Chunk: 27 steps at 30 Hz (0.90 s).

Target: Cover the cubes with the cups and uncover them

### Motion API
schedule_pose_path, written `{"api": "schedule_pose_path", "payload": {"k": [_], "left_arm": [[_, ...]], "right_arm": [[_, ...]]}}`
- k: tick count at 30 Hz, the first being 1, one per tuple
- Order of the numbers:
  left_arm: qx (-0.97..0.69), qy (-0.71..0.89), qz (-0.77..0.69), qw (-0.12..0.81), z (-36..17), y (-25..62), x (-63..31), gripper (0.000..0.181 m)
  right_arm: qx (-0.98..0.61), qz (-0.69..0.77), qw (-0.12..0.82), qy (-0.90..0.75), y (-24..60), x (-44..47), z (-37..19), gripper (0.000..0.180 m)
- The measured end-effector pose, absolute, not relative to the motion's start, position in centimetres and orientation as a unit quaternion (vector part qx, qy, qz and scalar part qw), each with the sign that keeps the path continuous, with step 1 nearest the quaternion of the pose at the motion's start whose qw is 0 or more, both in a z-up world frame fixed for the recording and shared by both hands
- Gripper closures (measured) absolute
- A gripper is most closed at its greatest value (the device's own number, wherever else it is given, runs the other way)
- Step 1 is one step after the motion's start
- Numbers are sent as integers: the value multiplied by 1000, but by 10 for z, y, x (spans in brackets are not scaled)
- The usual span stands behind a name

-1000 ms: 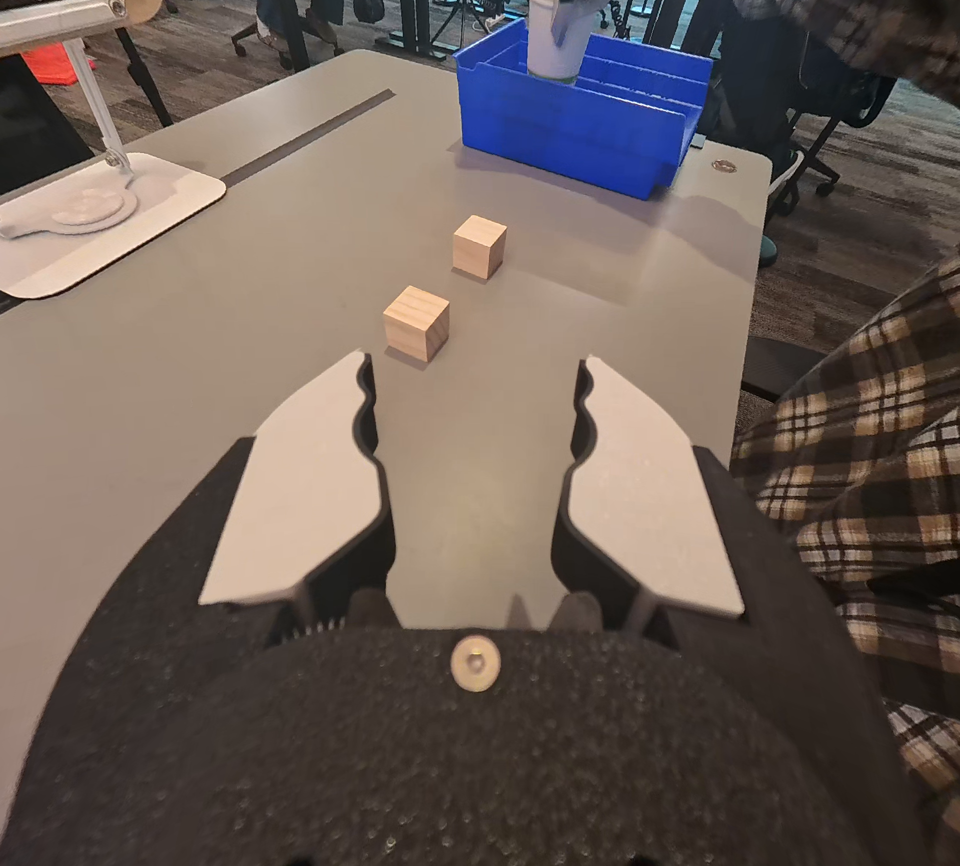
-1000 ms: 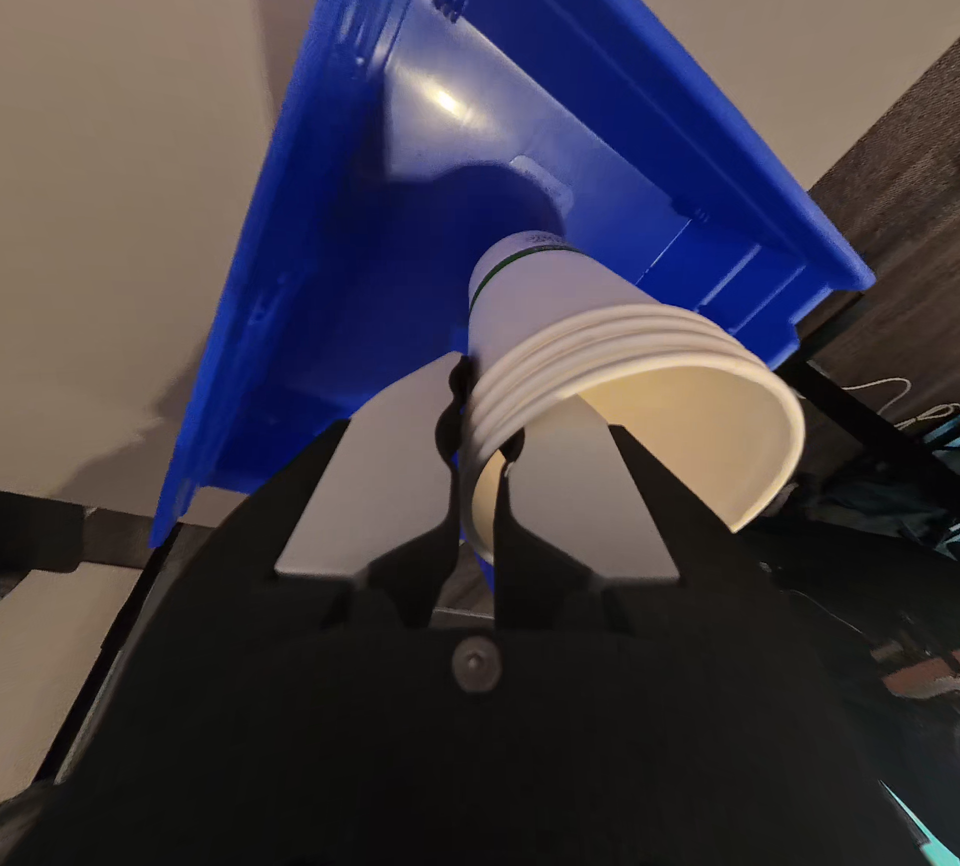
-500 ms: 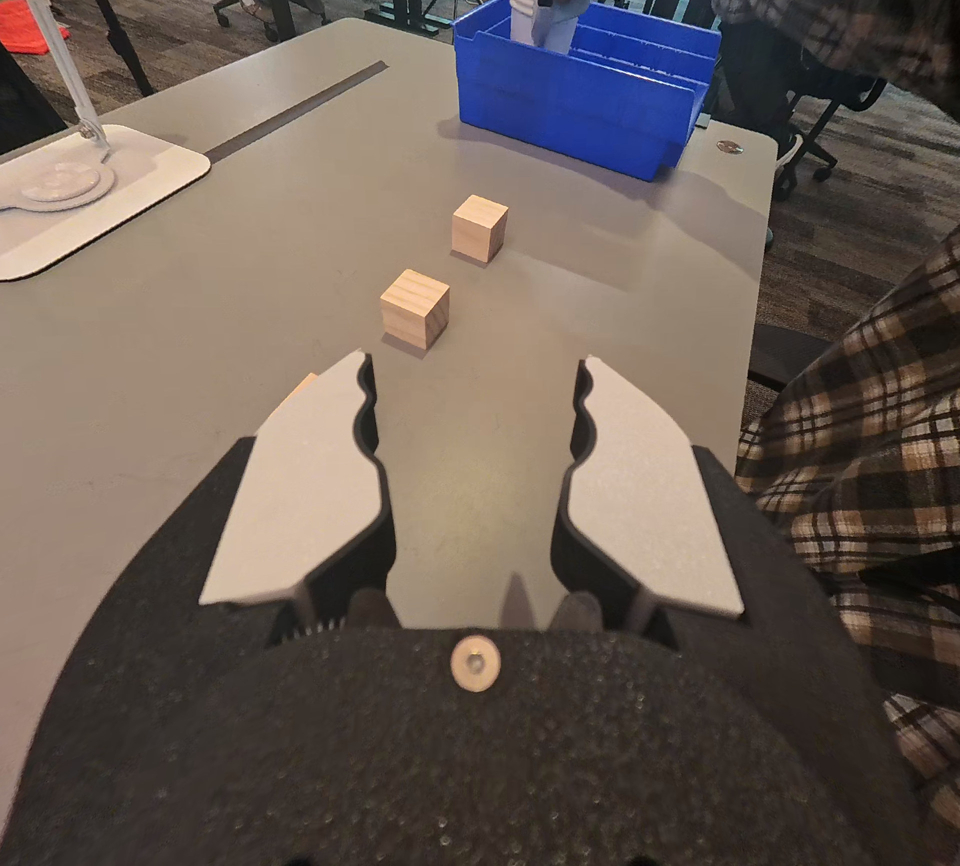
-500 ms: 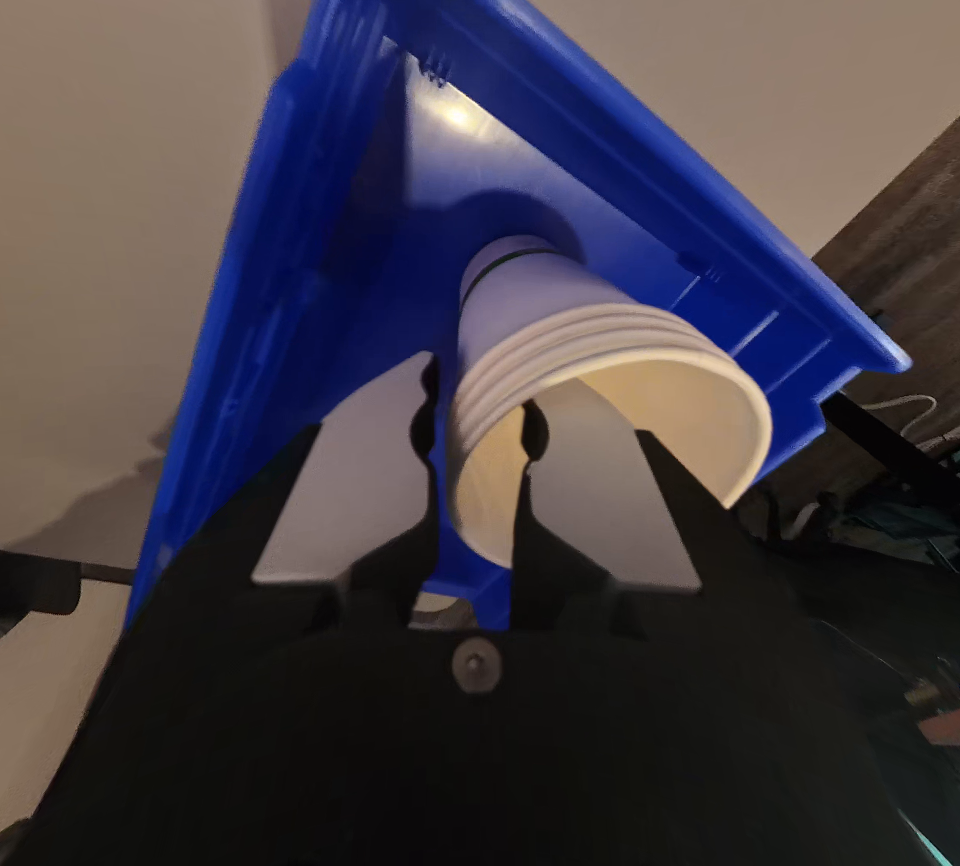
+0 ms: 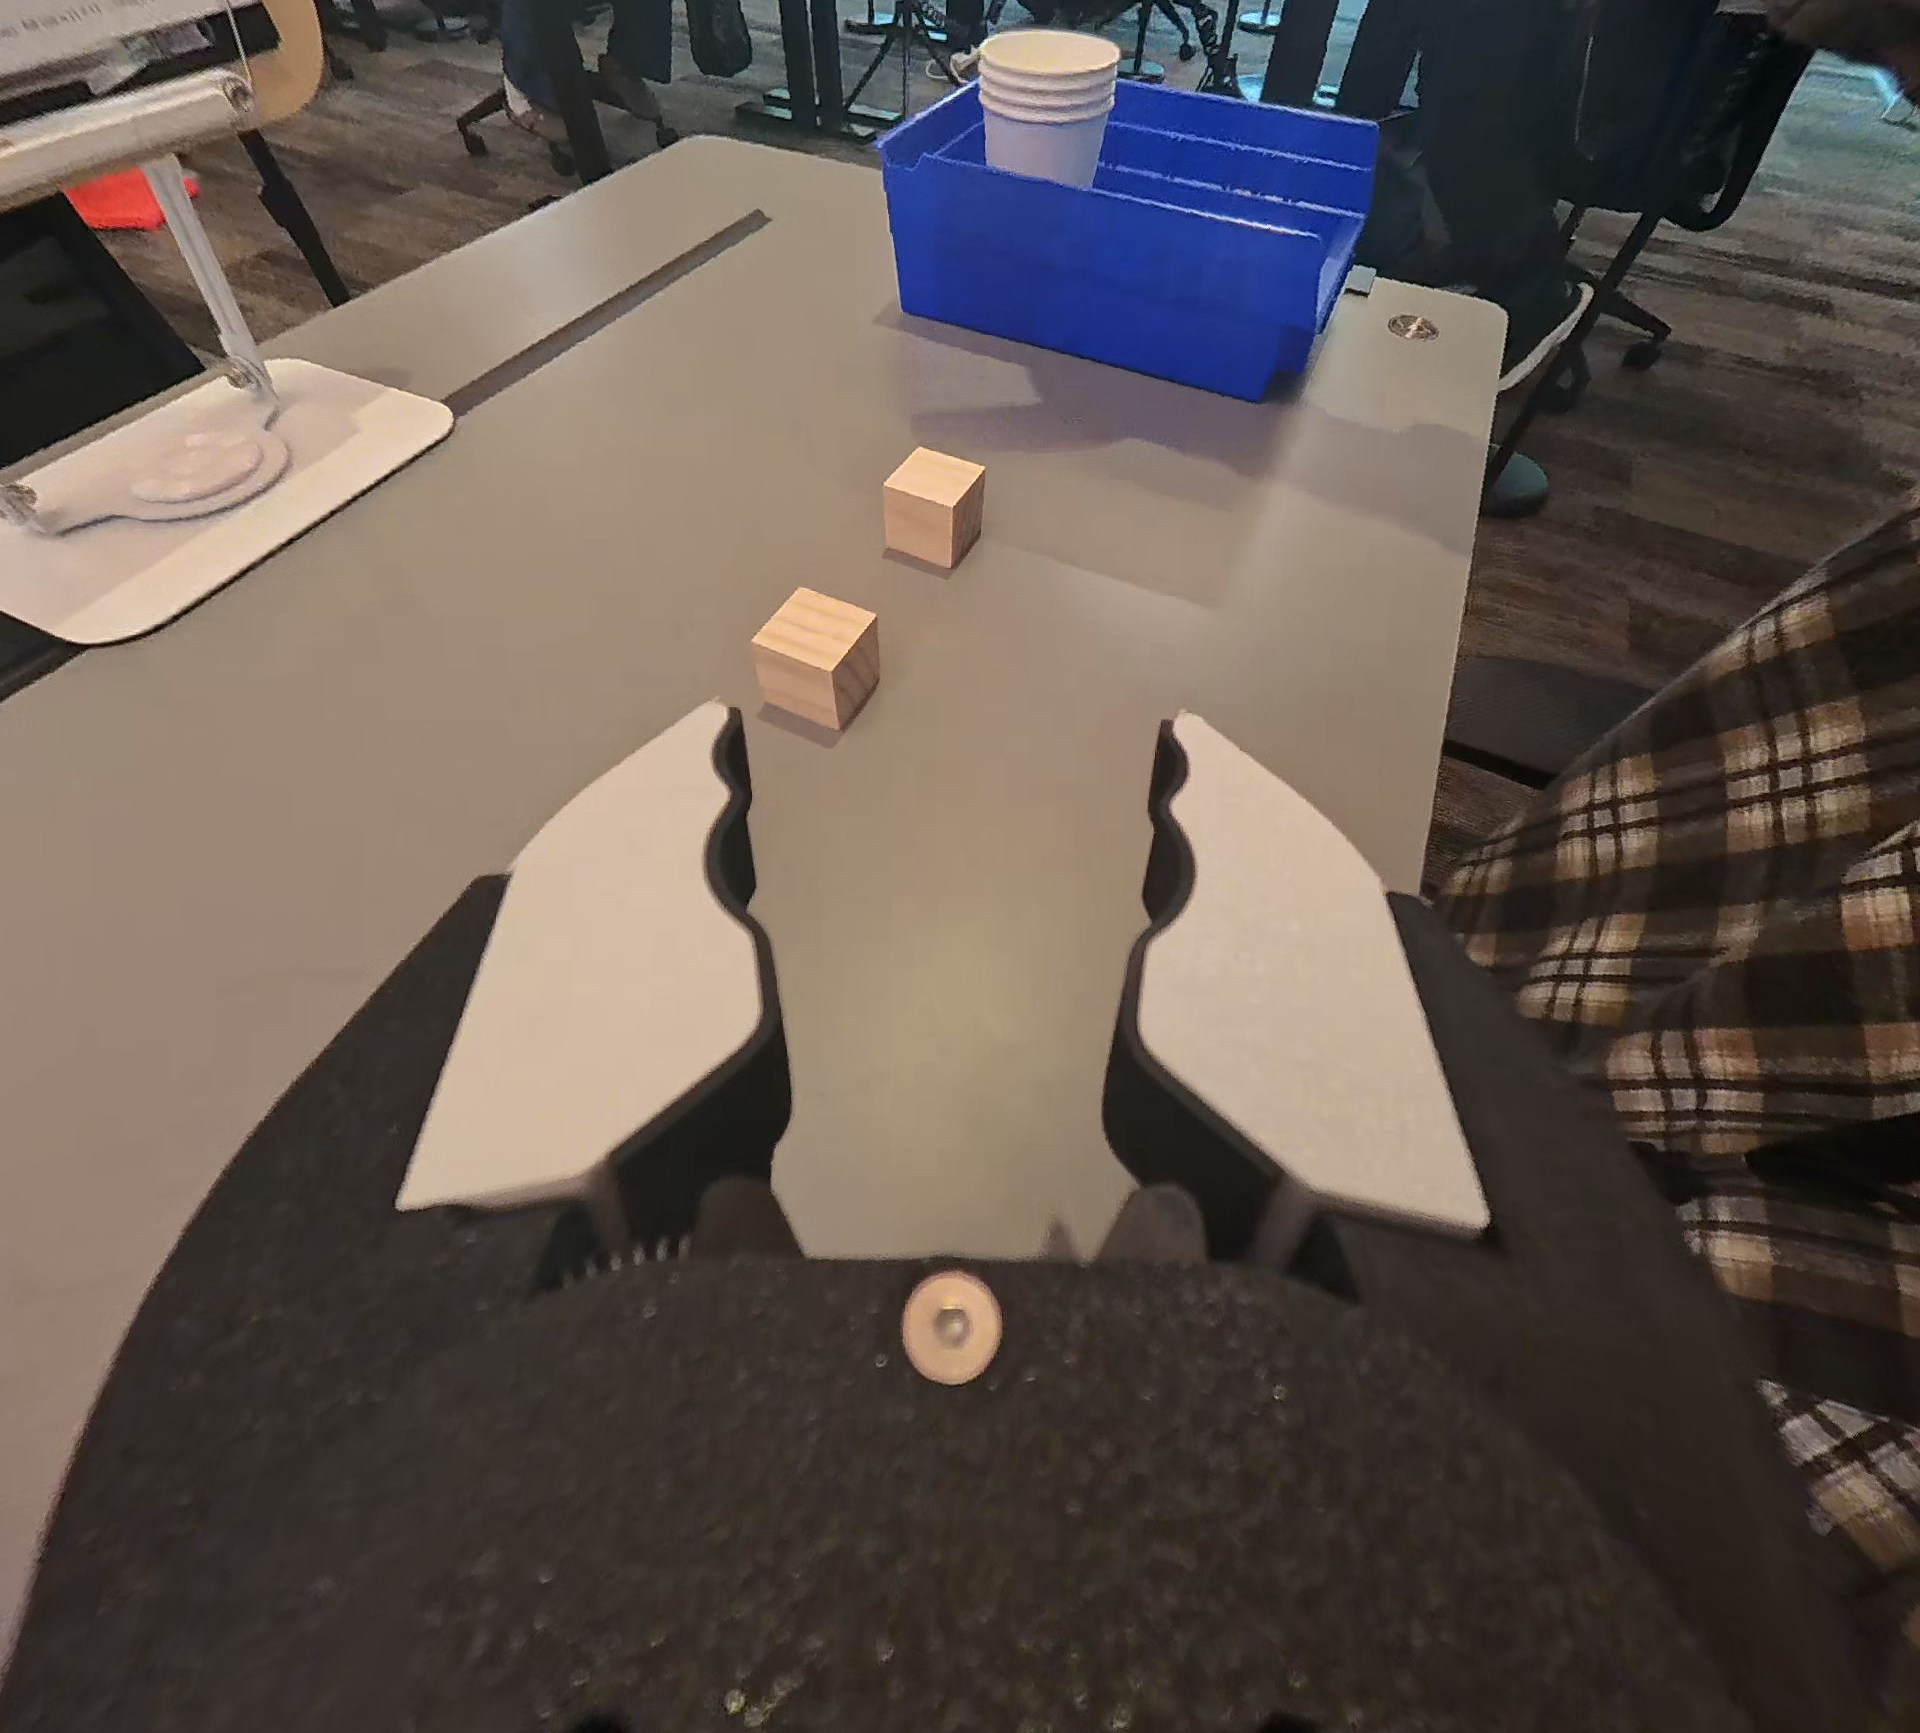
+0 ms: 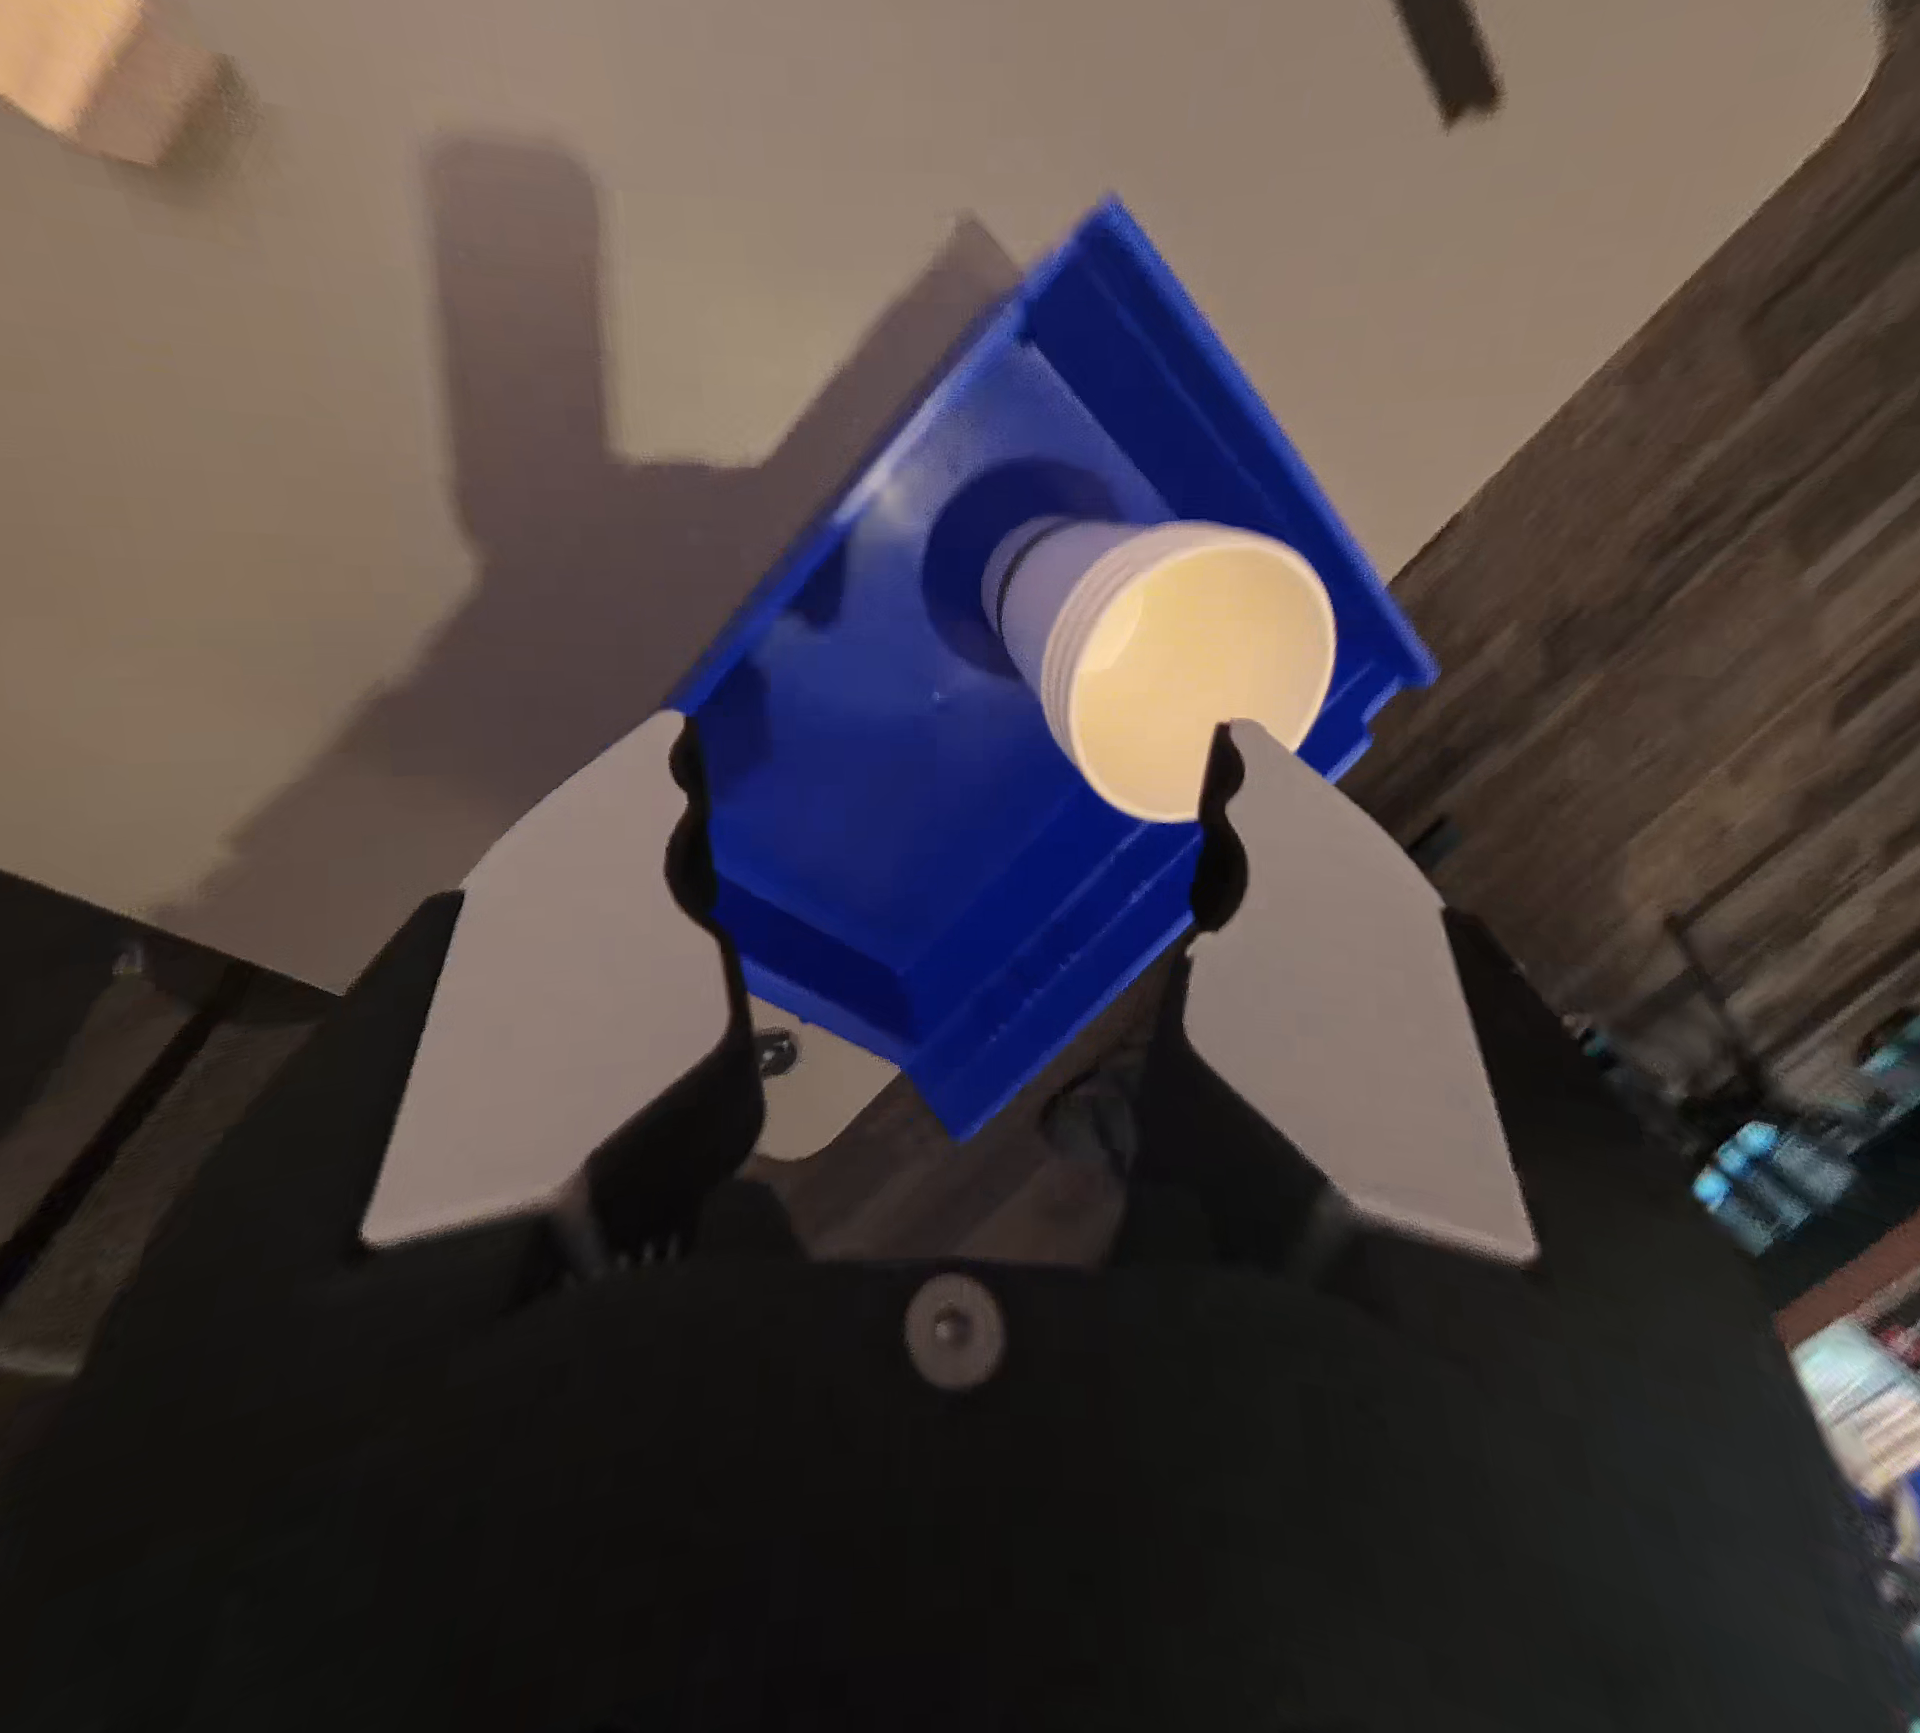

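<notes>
Released since half a second ago, the stack of white paper cups (image 6: pixel 1174 655) now stands free in the blue plastic bin (image 6: pixel 914 810), and the right gripper (image 6: pixel 954 733) has drawn back above it with its jaws wide apart and nothing between them. In the right wrist view the stack's open mouth sits just beyond the right fingertip, centre right of the frame, with the bin between and past the jaws.

In the left wrist view the left gripper (image 5: pixel 945 727) also has its jaws apart and empty. Just beyond its left fingertip, at frame centre, lies the nearer pale wooden cube (image 5: pixel 817 657); the farther wooden cube (image 5: pixel 933 506) is a little past it. Both rest uncovered on the grey table (image 5: pixel 520 644). A white flat stand base (image 5: pixel 208 488) sits at the left edge.
</notes>
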<state>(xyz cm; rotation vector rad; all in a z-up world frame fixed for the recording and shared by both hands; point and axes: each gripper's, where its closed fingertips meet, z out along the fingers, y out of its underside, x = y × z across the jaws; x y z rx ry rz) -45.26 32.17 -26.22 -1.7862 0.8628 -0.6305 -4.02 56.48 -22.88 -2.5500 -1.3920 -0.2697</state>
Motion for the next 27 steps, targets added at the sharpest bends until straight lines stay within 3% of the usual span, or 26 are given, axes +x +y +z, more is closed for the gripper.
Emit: {"api": "schedule_pose_path", "payload": {"k": [4, 9, 19, 27], "left_arm": [[-734, 357, -255, 518, -252, 315, -457, 108], [-724, 364, -243, 534, -240, 303, -457, 108], [-720, 367, -233, 541, -237, 302, -462, 108], [-732, 368, -237, 522, -251, 311, -461, 108]], "right_arm": [[-795, -49, 175, -579, 537, -107, -211, 93], [-688, 2, 208, -695, 503, -191, -244, 102], [-616, 96, 160, -765, 475, -261, -357, 105], [-611, 88, 104, -780, 477, -258, -392, 110]]}}
